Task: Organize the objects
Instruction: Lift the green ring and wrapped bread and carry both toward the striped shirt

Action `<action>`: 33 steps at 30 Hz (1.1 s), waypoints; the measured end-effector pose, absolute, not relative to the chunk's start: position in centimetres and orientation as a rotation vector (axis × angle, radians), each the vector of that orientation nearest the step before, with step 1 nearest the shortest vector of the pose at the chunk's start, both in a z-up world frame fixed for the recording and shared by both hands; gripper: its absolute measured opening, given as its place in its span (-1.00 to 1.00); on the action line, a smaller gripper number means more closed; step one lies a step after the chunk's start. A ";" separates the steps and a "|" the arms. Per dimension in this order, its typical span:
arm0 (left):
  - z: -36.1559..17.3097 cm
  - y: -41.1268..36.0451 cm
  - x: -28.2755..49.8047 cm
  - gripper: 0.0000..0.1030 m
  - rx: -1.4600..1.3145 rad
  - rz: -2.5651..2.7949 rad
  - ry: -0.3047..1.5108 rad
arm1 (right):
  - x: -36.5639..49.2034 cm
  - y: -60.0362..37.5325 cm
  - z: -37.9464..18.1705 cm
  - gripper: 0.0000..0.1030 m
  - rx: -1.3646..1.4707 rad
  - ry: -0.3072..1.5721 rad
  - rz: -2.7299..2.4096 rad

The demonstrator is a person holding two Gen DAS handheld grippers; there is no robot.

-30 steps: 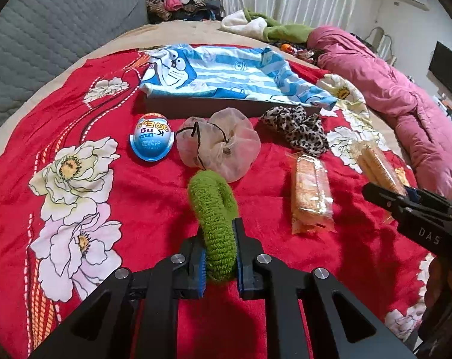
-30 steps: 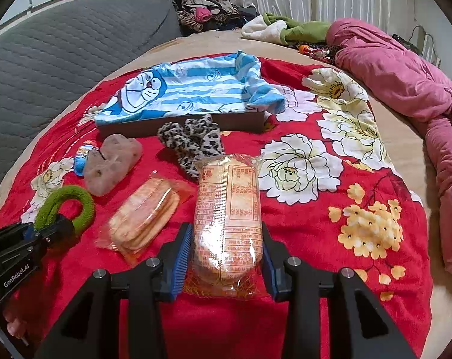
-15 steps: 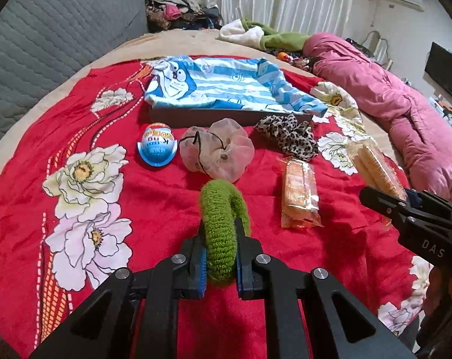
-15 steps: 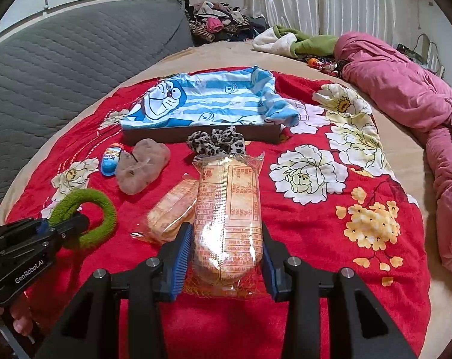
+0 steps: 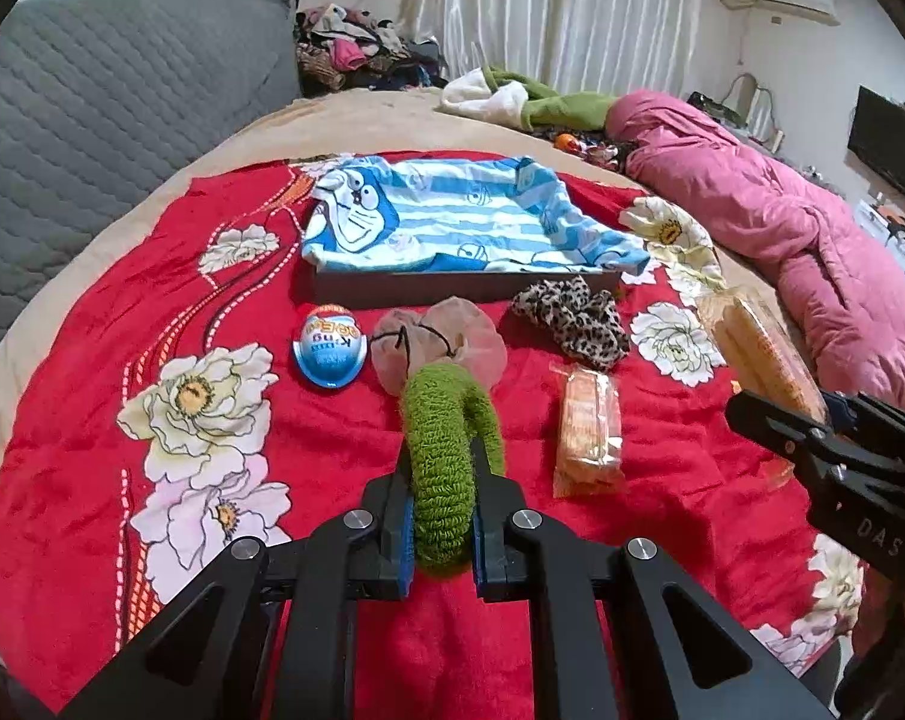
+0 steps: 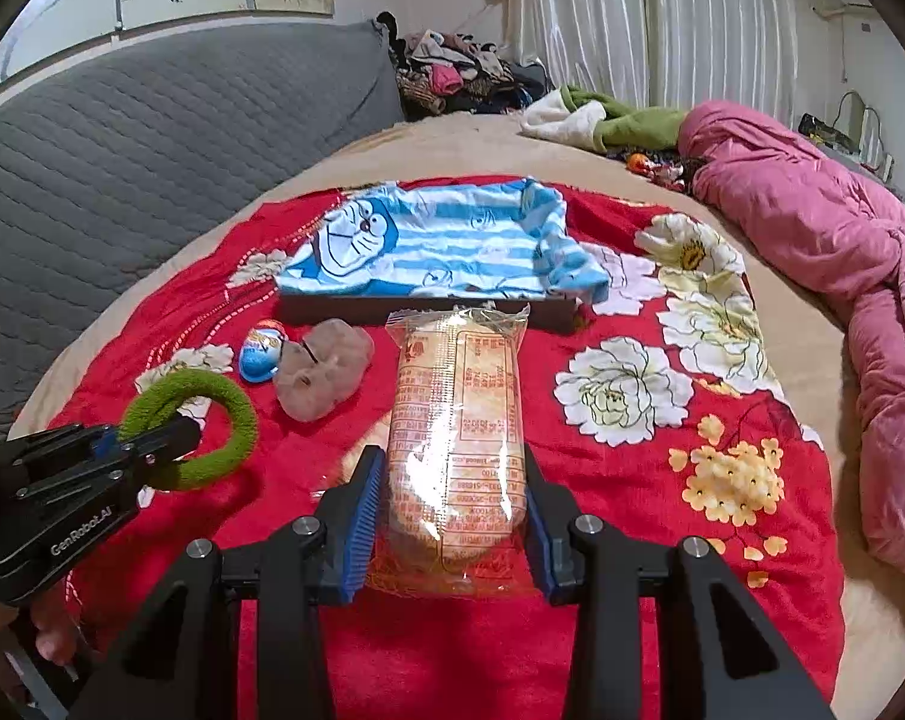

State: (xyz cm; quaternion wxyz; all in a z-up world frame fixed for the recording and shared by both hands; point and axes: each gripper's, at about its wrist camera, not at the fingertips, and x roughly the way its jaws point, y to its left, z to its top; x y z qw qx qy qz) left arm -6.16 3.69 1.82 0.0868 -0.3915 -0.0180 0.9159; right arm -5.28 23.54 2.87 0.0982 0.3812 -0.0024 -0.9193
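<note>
Above the red blanket [image 5: 344,444] on the bed, our left gripper [image 5: 441,531] has its fingers pinched on a green scrunchie [image 5: 446,450] (a fuzzy loop, standing upright), and our right gripper [image 6: 449,510] has its fingers clamped on a cracker pack [image 6: 457,420]. Below lie an egg [image 5: 330,345], two more scrunchies and another pack [image 5: 590,423].

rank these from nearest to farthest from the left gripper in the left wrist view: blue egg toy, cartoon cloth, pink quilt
1. blue egg toy, ahead-left of the left gripper
2. cartoon cloth, straight ahead over the tray
3. pink quilt, far right
</note>
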 end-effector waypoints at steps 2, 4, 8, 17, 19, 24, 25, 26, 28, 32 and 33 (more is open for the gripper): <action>2.1 3.6 -6.2 -0.73 -1.157 2.737 -0.049 | -5.2 23.3 3.0 -0.18 1.126 -0.005 -2.717; 2.6 3.6 -6.2 -0.73 -1.141 2.742 -0.051 | -5.1 22.9 3.2 -0.18 1.115 0.000 -2.720; 3.4 3.3 -6.5 -0.73 -1.120 2.756 -0.066 | -5.0 22.4 4.0 -0.18 1.087 -0.003 -2.727; 5.3 2.9 -7.8 -0.73 -1.070 2.814 -0.060 | -4.9 21.3 6.7 -0.18 0.984 0.036 -2.785; 5.8 2.7 -8.2 -0.73 -1.062 2.818 -0.076 | -5.0 21.1 7.3 -0.18 0.959 0.044 -2.806; 7.0 2.9 -8.9 -0.73 -1.024 2.844 -0.051 | -5.5 20.6 8.8 -0.18 0.907 0.043 -2.817; 7.3 2.9 -9.0 -0.73 -1.014 2.849 -0.042 | -5.6 20.5 9.0 -0.18 0.898 0.049 -2.819; 7.6 3.0 -9.1 -0.73 -1.000 2.852 -0.039 | -5.7 20.4 9.3 -0.18 0.889 0.052 -2.822; 8.2 3.2 -9.4 -0.73 -0.985 2.857 -0.039 | -5.9 20.2 9.8 -0.18 0.870 0.058 -2.826; 9.3 3.5 -9.9 -0.73 -0.952 2.866 -0.025 | -6.4 20.0 10.6 -0.18 0.842 0.063 -2.842; 9.4 3.6 -10.2 -0.73 -0.947 2.867 -0.019 | -6.6 20.0 10.8 -0.18 0.835 0.063 -2.844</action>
